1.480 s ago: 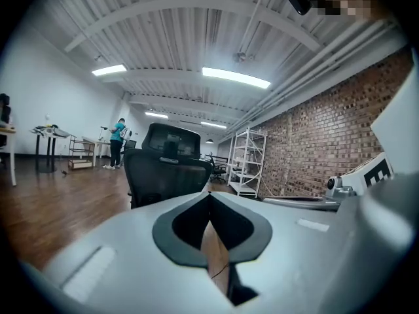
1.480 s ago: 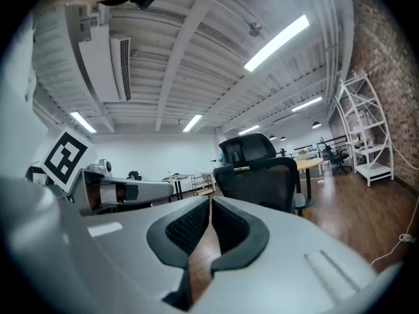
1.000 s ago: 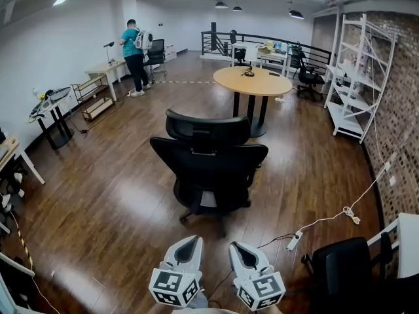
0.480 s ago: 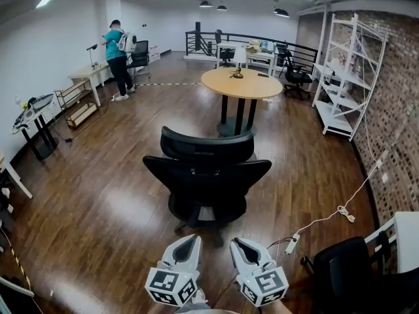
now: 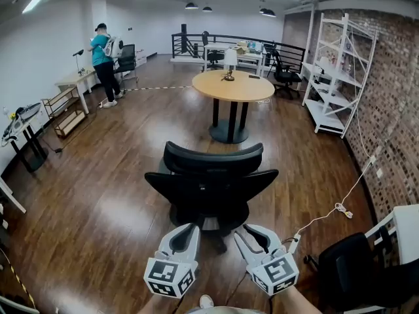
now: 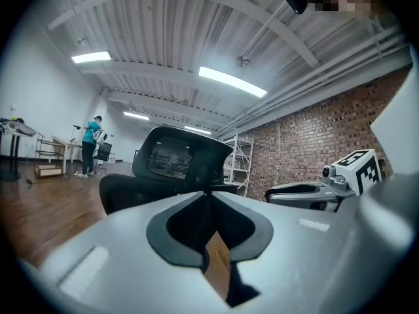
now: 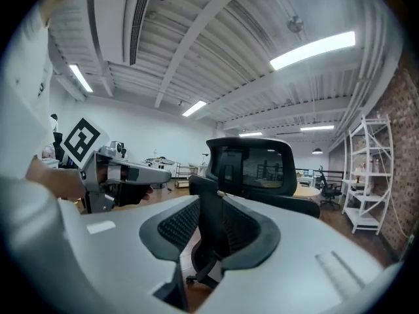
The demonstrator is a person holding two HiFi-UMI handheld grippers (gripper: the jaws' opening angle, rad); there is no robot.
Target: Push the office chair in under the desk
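Observation:
The black office chair (image 5: pixel 209 187) stands on the wood floor in the middle of the head view, its back and headrest (image 5: pixel 213 158) turned toward me. Both grippers hover just short of it, touching nothing. My left gripper (image 5: pixel 190 229) is low and left of centre with its jaws shut. In the left gripper view the tips of the left gripper (image 6: pixel 208 195) meet, with the chair (image 6: pixel 177 165) behind them. My right gripper (image 5: pixel 244 231) is beside it, its jaws opening with nothing between them. A narrow gap in the right gripper (image 7: pixel 208 208) frames the chair (image 7: pixel 258 169).
A round wooden table (image 5: pixel 232 86) stands beyond the chair. White shelving (image 5: pixel 330 64) lines the brick wall on the right. A power strip and cable (image 5: pixel 294 242) lie on the floor right of the chair. Another black chair (image 5: pixel 353 270) and a white desk corner (image 5: pixel 404 231) are at bottom right. A person (image 5: pixel 103 54) stands far left.
The chair now sits nearer and lower in the head view. Both grippers have spread slightly apart and moved toward it. The right jaws have parted a little.

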